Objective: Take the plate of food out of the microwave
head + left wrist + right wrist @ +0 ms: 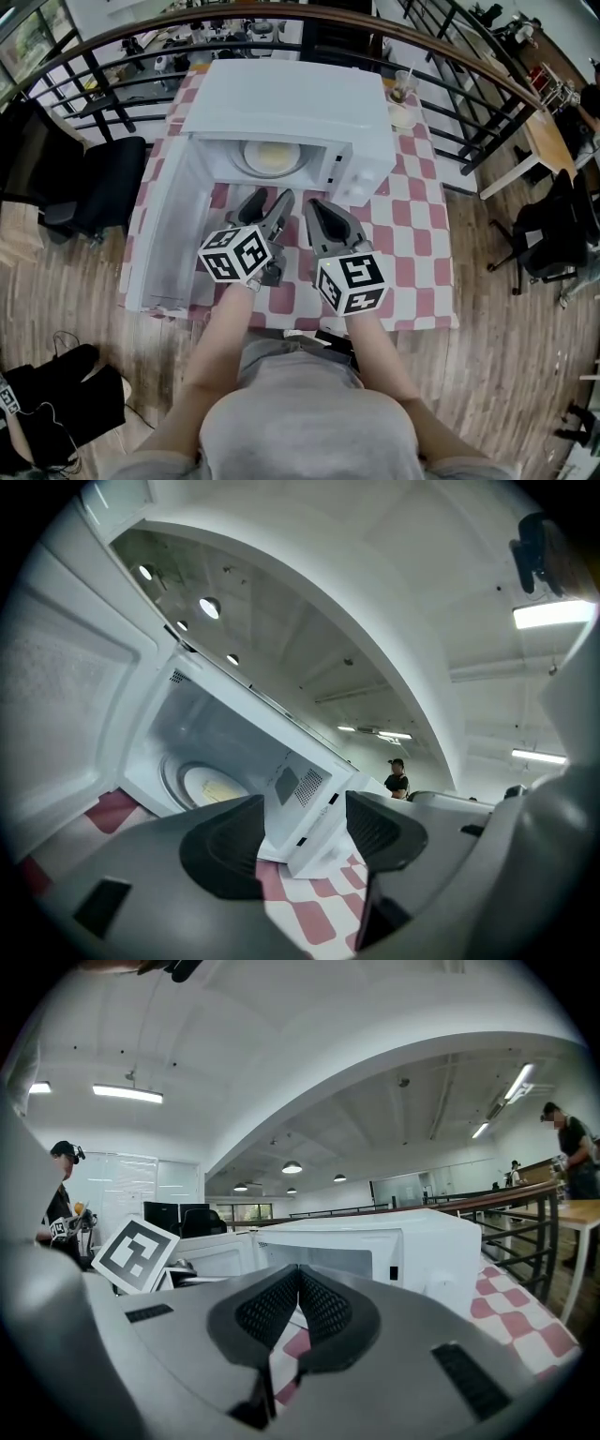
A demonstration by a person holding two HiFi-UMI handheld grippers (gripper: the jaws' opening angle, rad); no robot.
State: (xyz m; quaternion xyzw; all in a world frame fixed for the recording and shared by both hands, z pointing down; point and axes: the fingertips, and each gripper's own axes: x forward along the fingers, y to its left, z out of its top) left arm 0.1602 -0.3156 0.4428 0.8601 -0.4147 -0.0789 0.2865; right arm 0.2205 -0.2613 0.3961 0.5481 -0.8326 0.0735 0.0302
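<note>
A white microwave [291, 108] stands on the checked table with its door [167, 230] swung wide to the left. Inside lies a white plate of pale yellow food [272, 157], also seen as the plate [211, 785] in the left gripper view. My left gripper [265, 208] is in front of the oven mouth, open, with nothing between its fingers. My right gripper [319, 214] is beside it on the right, shut and empty, its pads [319, 1307] touching. The microwave [375, 1251] shows ahead of it.
A red-and-white checked cloth [417, 225] covers the table. A glass cup [403, 94] stands behind the microwave at the right. A curved railing [487, 70] runs behind the table. A black chair [98, 183] is at the left, another [548, 234] at the right.
</note>
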